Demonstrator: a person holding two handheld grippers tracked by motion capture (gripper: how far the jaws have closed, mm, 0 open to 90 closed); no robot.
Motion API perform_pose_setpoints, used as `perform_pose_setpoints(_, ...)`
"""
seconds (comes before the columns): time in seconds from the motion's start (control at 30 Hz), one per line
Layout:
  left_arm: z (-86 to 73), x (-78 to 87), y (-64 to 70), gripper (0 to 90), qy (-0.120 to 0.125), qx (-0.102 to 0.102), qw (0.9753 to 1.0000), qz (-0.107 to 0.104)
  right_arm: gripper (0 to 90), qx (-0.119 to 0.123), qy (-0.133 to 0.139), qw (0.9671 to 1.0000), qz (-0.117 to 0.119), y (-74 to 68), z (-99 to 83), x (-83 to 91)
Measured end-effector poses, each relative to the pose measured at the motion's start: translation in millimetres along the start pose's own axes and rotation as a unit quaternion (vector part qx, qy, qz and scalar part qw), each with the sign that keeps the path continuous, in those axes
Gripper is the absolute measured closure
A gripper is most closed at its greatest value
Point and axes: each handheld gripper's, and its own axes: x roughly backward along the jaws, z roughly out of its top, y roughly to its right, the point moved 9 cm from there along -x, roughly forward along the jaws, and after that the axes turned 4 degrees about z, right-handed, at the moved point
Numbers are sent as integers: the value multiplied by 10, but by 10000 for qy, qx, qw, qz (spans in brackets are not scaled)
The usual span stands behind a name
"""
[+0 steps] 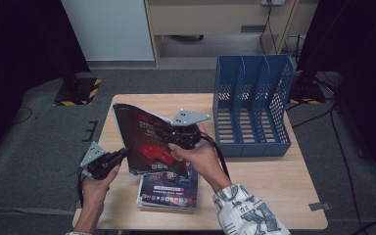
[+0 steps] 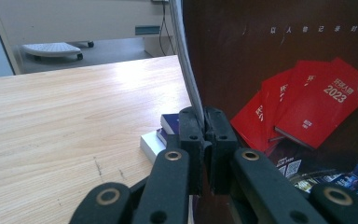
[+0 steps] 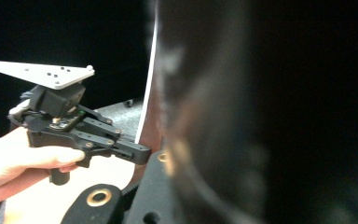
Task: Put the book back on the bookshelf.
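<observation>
Dark magazine [image 1: 144, 139], red booklets on cover, tilted

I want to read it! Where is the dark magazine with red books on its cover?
In the high view, the dark magazine is held up mid-table between both grippers, above the stacked magazines, left of the blue file rack.
</observation>
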Motion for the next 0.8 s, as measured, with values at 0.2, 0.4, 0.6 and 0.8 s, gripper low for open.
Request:
perform_pose_setpoints(0.2,-47,-29,-113,586,66,269,9993,237,868,66,34,9999,-140,5,53,25)
perform_pose_setpoints(0.4,-186,-59,-277,393,-225,504,9967,593,868,152,105,9996,-231,27,133,55)
perform_pose_setpoints(0.6,-412,-108,-421,234,-865,506,9896,1032,868,200,115,9986,-468,137,218,95)
perform_pose_setpoints(0.8,-616,-155,-505,134,-1428,417,9803,1299,868,148,255,9961,-833,300,334,215)
